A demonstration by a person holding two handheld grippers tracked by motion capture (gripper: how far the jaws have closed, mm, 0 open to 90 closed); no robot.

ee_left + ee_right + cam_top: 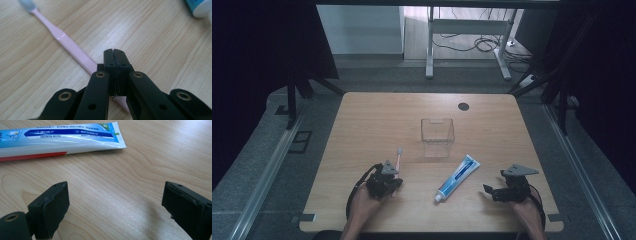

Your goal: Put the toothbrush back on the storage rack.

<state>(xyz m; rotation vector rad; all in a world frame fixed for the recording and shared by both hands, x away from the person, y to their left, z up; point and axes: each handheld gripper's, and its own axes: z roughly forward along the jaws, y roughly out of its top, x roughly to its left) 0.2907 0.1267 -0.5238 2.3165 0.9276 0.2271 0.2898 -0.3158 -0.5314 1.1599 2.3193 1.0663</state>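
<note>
The left gripper [115, 56] has its jaws pressed together, pad against pad, right over the handle of the pink toothbrush [65, 41]. Whether the pads pinch that handle or merely close above it cannot be told: the handle runs under the jaws and its lower end is hidden behind them. In the high view this gripper [396, 181] covers the handle too, so the bristle head and neck of the toothbrush [399, 155] poke out toward the clear plastic cup [437, 137].

The right gripper [115, 202] has its jaws spread wide over bare wood, with nothing between them. From above, that gripper [490, 190] rests to the right of the cup and nearer the person.

The toothpaste tube [458, 177] lies flat just below the cup, between both grippers, touching neither. In the right gripper view the tube [62, 138] is cut off at the left edge. The cup's transparent walls are hard to trace against the table [377, 120].
</note>
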